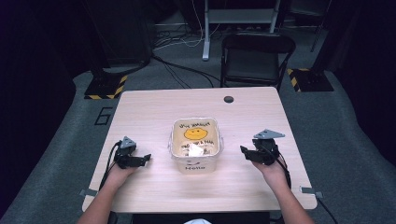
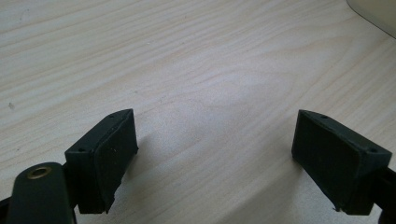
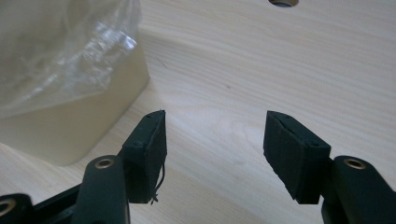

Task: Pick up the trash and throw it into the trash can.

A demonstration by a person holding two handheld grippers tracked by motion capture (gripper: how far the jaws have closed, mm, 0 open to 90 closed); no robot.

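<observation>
Flanking square cream tub (image 1: 195,158) on pale woodgrain table (image 1: 154,107): left gripper (image 2: 215,154), right gripper (image 3: 215,149), fingers spread.

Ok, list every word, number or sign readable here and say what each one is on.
"Hello": front wall of the tub, below its rim.
"6": marked on the floor left of the table.
Dark lettering above and below the yellow smiley face on the tub: too blurred to read.
No text on either gripper.

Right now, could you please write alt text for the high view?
A bin with a plastic liner stands mid-table. A person's left gripper and right gripper flank it, jaws pointing inward, touching nothing. A black chair stands beyond.
</observation>
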